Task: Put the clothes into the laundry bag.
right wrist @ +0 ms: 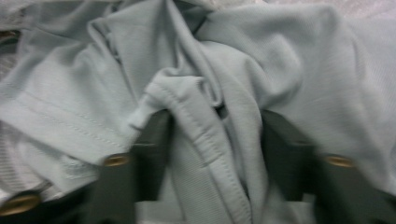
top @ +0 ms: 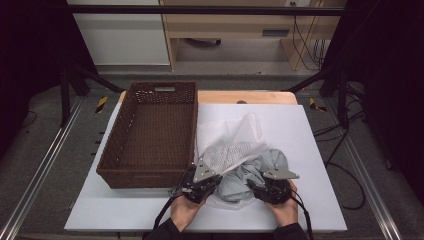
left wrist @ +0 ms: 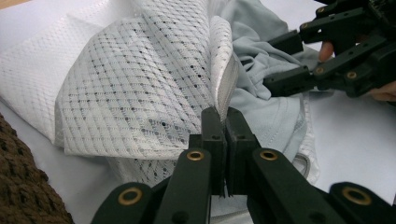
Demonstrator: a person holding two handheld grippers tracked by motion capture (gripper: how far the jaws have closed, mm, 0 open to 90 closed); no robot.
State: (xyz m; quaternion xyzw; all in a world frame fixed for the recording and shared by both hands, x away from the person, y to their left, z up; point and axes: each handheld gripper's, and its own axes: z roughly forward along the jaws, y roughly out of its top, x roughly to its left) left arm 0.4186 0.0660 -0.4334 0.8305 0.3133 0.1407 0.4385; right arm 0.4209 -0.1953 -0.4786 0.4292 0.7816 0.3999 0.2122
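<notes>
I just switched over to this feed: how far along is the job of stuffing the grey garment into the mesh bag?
Done: the left gripper is clamped on the white mesh bag edge, lifting it. In hand: the right gripper has a fold of the grey garment between its fingers, at the bag. Left: most of the garment lies bunched outside the mesh; the wicker basket is empty.

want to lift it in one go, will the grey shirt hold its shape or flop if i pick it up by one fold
Probably floppy: the grey shirt lies crumpled in soft folds. It looks thin and light, so it should trail and sag. A hemmed fold sits between the right tool pads and may slip if pinched thinly.
</notes>
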